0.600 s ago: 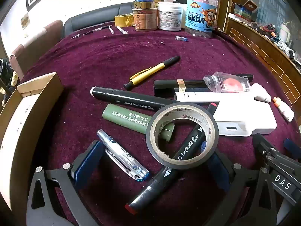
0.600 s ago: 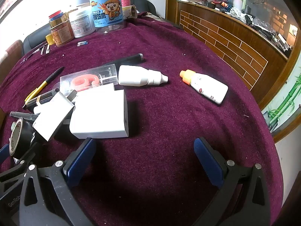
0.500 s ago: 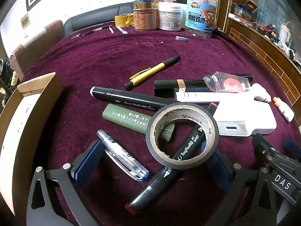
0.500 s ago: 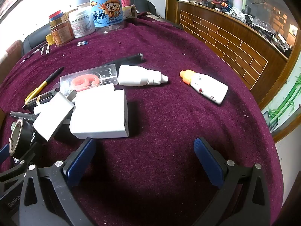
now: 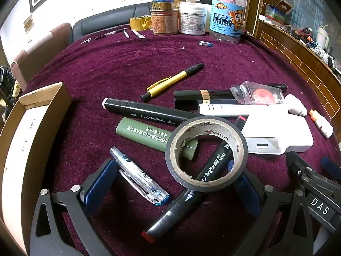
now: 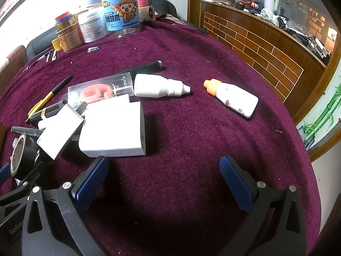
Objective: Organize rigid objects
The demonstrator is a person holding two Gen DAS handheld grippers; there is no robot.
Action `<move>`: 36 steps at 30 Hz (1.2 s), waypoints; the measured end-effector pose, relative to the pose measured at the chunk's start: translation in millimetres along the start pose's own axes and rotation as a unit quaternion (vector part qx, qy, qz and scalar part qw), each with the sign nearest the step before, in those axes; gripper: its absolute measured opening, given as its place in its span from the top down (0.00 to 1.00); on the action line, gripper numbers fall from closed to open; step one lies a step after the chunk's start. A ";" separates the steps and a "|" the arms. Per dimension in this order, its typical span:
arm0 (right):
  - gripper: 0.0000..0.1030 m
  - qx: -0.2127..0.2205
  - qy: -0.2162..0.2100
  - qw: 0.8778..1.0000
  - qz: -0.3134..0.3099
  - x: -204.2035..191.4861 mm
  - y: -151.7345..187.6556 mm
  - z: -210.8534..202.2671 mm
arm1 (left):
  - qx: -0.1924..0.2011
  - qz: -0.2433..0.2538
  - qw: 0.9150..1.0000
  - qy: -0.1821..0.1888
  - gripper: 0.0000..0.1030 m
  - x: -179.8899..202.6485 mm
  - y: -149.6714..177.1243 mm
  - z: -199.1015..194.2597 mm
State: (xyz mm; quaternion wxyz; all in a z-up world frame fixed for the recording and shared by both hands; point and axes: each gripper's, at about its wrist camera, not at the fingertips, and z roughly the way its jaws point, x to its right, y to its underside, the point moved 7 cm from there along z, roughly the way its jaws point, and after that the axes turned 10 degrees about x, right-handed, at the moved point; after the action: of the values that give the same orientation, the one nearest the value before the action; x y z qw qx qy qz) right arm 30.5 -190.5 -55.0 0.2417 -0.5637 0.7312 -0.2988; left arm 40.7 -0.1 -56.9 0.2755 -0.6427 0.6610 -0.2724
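A heap of small items lies on the maroon tablecloth. In the left wrist view my left gripper stands open over a black tape roll, a clear pen and a red-tipped black marker. Behind them lie a green tube, a second black marker, a yellow pen and a white charger. My right gripper is open over bare cloth, near a white box. Two white bottles lie beyond.
An open cardboard box stands at the left edge. Jars and a blue-labelled tub line the table's far side, with yellow tape. A brick-patterned counter runs along the right. A clear case with a red ring lies mid-heap.
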 end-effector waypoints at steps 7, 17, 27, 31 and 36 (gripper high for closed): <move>0.00 0.000 0.000 1.000 0.000 0.1 0.1 -0.1 | 0.000 0.000 1.000 0.000 0.01 0.0 0.0 0.0; 0.00 0.000 0.000 1.000 0.000 0.2 0.0 -0.2 | 0.000 0.000 1.000 0.000 0.01 0.0 0.0 0.0; 0.00 0.000 0.000 1.000 0.000 1.1 -0.2 -0.3 | -0.002 0.003 1.000 0.004 0.01 0.2 0.5 -0.5; 0.00 -0.001 -0.021 1.000 -0.018 -0.2 -0.2 -1.9 | -0.039 0.035 0.997 0.051 0.02 2.5 1.5 -1.7; 0.00 -0.016 -0.065 0.998 -0.015 6.0 4.0 -7.1 | -0.069 0.066 0.993 0.065 0.01 2.9 17.1 -16.3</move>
State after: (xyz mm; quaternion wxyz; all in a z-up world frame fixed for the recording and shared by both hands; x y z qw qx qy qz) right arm 21.5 -194.5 -52.9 0.2751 -0.5967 0.7100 -0.2534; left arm 17.1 -2.5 -57.8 0.2042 -0.5962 0.7356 -0.2484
